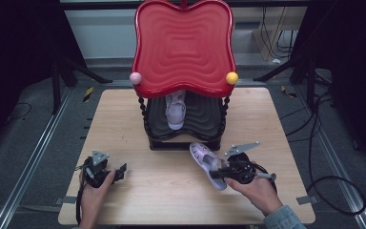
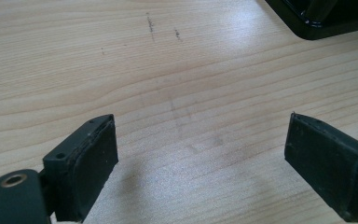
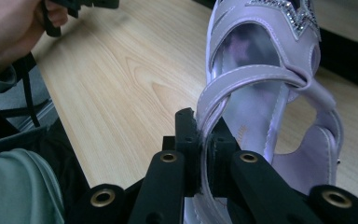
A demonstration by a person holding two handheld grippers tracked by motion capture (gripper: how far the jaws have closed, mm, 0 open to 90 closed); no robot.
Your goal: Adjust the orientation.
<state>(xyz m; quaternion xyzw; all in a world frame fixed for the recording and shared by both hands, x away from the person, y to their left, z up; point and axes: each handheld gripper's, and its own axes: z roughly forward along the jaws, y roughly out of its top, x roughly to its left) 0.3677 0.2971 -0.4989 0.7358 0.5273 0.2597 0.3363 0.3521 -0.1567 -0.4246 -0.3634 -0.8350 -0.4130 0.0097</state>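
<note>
From the high view, the right gripper (image 1: 225,171) is pinching a pale purple sandal (image 1: 207,163) just in front of the shelf stand (image 1: 183,138), on the wooden table (image 1: 138,114). A second sandal (image 1: 175,110) is sitting on the lower shelf – the red top tray (image 1: 183,43) is hiding its back part. The left gripper (image 1: 116,172) is waiting near the table's left edge.

In the left gripper view, its jaws are standing wide apart over bare wood.

In the right gripper view, the jaws are squeezing the sandal's (image 3: 265,93) side strap – sparkly trim is showing at the top, where the toe is being cut off
</note>
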